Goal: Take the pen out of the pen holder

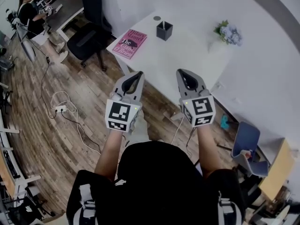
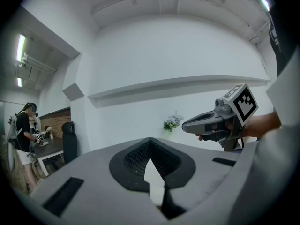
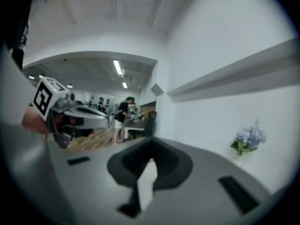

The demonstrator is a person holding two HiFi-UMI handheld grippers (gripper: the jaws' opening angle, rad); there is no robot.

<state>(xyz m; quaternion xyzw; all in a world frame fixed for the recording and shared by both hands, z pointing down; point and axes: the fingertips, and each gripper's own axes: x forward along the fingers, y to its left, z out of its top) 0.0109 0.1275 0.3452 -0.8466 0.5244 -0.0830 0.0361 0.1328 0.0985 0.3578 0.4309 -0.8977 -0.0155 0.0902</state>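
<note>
The black pen holder (image 1: 164, 30) stands on the white table (image 1: 187, 55), far ahead of both grippers; I cannot make out a pen in it. My left gripper (image 1: 138, 73) and right gripper (image 1: 181, 71) are held side by side in the air at the table's near edge. Both point toward the table, shut, with nothing between the jaws. The left gripper view looks over its own closed jaws (image 2: 150, 140) at the white wall, with the right gripper (image 2: 188, 124) to its right. The right gripper view shows its shut jaws (image 3: 151, 139) and the left gripper (image 3: 106, 119) to its left. Neither gripper view shows the holder.
A pink book (image 1: 130, 43) lies at the table's left corner and a small flower pot (image 1: 228, 33) stands at its far right. A black office chair (image 1: 86, 41) stands left of the table. Cables and a power strip (image 1: 61, 108) lie on the wooden floor. A person (image 1: 28, 13) sits at a far desk.
</note>
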